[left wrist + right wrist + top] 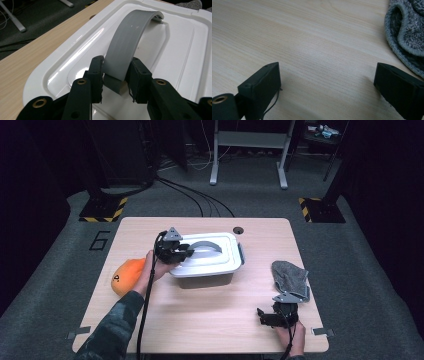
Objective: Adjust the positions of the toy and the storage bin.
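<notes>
The white moulded plastic lid (175, 50) of the rectangular box is glossy and smooth, with bright reflections at the left of the left gripper view; its arched grey plastic handle (130, 42) looks matt and smooth; the pale wood-grain surface (312, 37) is smooth with a dull sheen and fine lines; the grey knitted cloth (409, 32), upper right of the right gripper view, is rough and nubbly with a stitched hem; the jaws of each black hand-held gripper (115, 77) look like matt plastic with brass-coloured metal inserts; the orange rounded object (127, 275) at centre left of the high view looks matt.
</notes>
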Demonstrator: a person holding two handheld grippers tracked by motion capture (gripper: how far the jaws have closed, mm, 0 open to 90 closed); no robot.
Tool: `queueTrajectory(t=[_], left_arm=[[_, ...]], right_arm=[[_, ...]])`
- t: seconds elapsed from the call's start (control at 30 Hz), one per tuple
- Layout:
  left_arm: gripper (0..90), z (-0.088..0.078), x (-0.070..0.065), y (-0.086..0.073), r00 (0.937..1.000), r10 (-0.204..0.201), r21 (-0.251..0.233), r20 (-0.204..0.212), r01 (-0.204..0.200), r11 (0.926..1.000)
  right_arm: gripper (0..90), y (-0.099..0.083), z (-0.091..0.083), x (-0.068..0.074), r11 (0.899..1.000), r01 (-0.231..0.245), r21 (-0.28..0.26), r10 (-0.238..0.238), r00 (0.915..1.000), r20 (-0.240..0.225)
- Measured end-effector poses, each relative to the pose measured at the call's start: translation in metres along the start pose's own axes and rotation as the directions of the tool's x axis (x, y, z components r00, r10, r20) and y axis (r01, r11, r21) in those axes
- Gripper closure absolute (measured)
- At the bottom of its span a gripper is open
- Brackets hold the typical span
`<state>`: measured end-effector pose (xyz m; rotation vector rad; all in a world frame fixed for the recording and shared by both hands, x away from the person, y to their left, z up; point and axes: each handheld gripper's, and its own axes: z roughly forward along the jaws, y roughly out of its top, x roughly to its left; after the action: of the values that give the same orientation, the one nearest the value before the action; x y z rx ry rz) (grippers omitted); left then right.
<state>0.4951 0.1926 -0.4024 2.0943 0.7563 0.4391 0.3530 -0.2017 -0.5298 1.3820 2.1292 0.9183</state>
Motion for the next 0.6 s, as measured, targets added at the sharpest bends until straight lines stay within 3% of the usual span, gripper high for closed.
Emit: queueTrajectory(t=[0.1, 0.13, 0.23, 0.27, 0.33, 0.6], left_arm=[[60.8, -0.001, -0.002, 0.000, 0.9998, -0.013, -0.013, -0.018, 0.013, 0.9998], [53.1, -0.001, -0.002, 0.000, 0.9991, -0.031, -0.019, -0.030, 0.030, 0.9994], [40.8, -0.003, -0.002, -0.001, 0.9970, -0.049, -0.014, -0.061, 0.048, 0.9987], [34.6, -0.005, -0.002, -0.001, 0.9969, -0.057, -0.013, -0.055, 0.056, 0.9984], [28.6, -0.011, -0.003, -0.001, 0.9948, -0.069, -0.015, -0.075, 0.068, 0.9976], [15.0, -0.037, -0.017, 0.000, 0.9945, -0.082, -0.045, -0.066, 0.079, 0.9959]], right_arm=[[6.4, 0.000, 0.000, 0.000, 1.000, 0.000, 0.000, 0.000, 1.0000, 0.000], [6.4, 0.000, 0.000, 0.000, 1.000, 0.000, 0.000, 0.000, 1.0000, 0.000], [6.4, 0.000, 0.000, 0.000, 1.000, 0.000, 0.000, 0.000, 1.0000, 0.000], [6.4, 0.000, 0.000, 0.000, 1.000, -0.001, 0.000, 0.001, 1.0000, 0.000], [6.4, 0.000, 0.000, 0.000, 1.000, 0.000, 0.000, 0.000, 1.0000, 0.000], [6.4, 0.000, 0.000, 0.000, 1.000, -0.001, 0.000, 0.001, 1.0000, 0.001]])
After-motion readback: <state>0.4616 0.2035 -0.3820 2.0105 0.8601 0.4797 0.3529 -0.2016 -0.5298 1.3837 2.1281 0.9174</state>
